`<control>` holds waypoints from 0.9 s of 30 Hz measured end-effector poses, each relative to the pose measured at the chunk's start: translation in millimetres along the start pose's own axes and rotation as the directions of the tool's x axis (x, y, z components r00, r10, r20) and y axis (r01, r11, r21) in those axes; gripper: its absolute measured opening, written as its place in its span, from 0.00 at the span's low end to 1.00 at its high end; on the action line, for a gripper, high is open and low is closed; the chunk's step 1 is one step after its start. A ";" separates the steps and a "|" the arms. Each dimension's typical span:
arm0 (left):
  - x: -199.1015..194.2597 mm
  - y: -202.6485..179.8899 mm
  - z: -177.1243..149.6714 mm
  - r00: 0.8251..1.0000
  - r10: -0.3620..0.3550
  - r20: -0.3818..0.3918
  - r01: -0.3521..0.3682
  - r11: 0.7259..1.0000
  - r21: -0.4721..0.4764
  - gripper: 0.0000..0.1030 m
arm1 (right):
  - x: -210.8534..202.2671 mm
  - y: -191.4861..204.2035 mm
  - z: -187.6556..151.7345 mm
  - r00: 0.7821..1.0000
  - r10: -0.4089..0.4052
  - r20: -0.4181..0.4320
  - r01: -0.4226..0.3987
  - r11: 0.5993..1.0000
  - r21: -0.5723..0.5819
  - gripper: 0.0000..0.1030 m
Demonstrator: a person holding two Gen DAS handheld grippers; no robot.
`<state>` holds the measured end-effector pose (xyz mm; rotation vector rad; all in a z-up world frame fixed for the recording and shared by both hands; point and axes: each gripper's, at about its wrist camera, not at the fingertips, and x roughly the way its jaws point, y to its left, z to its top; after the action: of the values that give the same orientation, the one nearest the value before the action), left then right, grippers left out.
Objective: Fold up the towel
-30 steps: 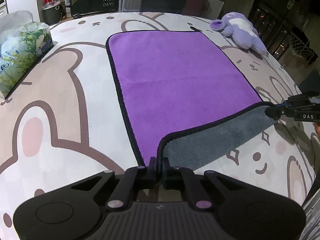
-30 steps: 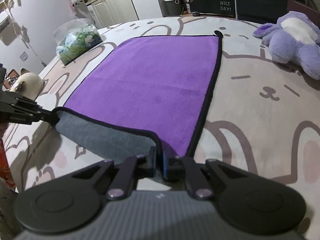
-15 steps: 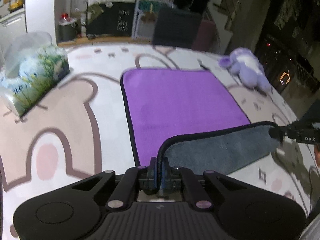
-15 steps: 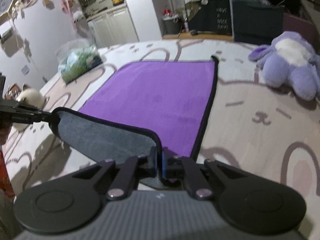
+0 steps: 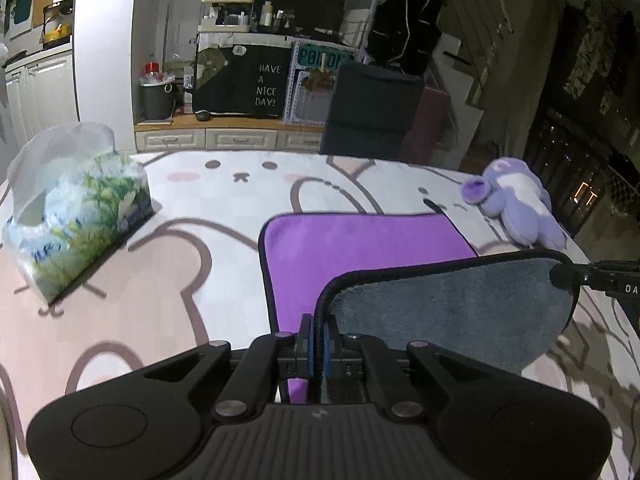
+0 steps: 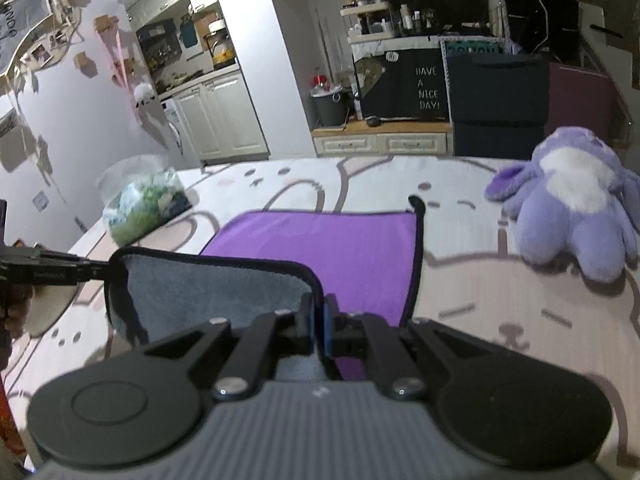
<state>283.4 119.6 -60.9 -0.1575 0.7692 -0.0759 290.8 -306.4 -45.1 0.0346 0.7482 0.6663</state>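
A purple towel [image 5: 360,248] with a black hem and a grey underside lies on the bunny-print table. Its near edge is lifted, so the grey side [image 5: 448,304] faces me. My left gripper [image 5: 318,344] is shut on the near left corner. My right gripper [image 6: 318,326] is shut on the near right corner. The towel also shows in the right wrist view [image 6: 328,244]. The right gripper also shows at the right edge of the left wrist view [image 5: 560,276], and the left gripper at the left edge of the right wrist view [image 6: 100,270].
A tissue pack [image 5: 80,216] stands on the table at the left, also in the right wrist view [image 6: 144,204]. A purple plush toy [image 5: 516,208] lies at the far right, large in the right wrist view [image 6: 576,204]. Cabinets stand behind the table.
Both grippers have raised the towel's near edge higher and carried it toward the far edge. More grey underside shows and less purple is uncovered.
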 end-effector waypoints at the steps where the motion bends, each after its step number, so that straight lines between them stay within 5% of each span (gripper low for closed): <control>1: 3.1 0.8 4.4 1.000 0.001 0.006 -0.001 1.000 -0.002 0.04 | 3.5 -1.0 3.4 1.000 -0.003 0.004 0.003 1.000 0.001 0.05; 16: 71.6 16.9 70.2 0.999 0.027 0.033 -0.028 0.999 0.029 0.04 | 68.9 -33.7 57.7 0.999 -0.042 0.025 0.041 0.999 0.021 0.05; 27: 127.5 31.1 87.3 0.997 0.077 -0.005 -0.077 0.997 0.013 0.04 | 125.1 -45.3 83.5 0.995 -0.096 -0.002 0.096 0.995 0.003 0.05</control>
<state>436.0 144.2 -92.0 -0.1154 0.7790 -0.0083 436.4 -254.1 -72.3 0.0007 0.7485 0.5732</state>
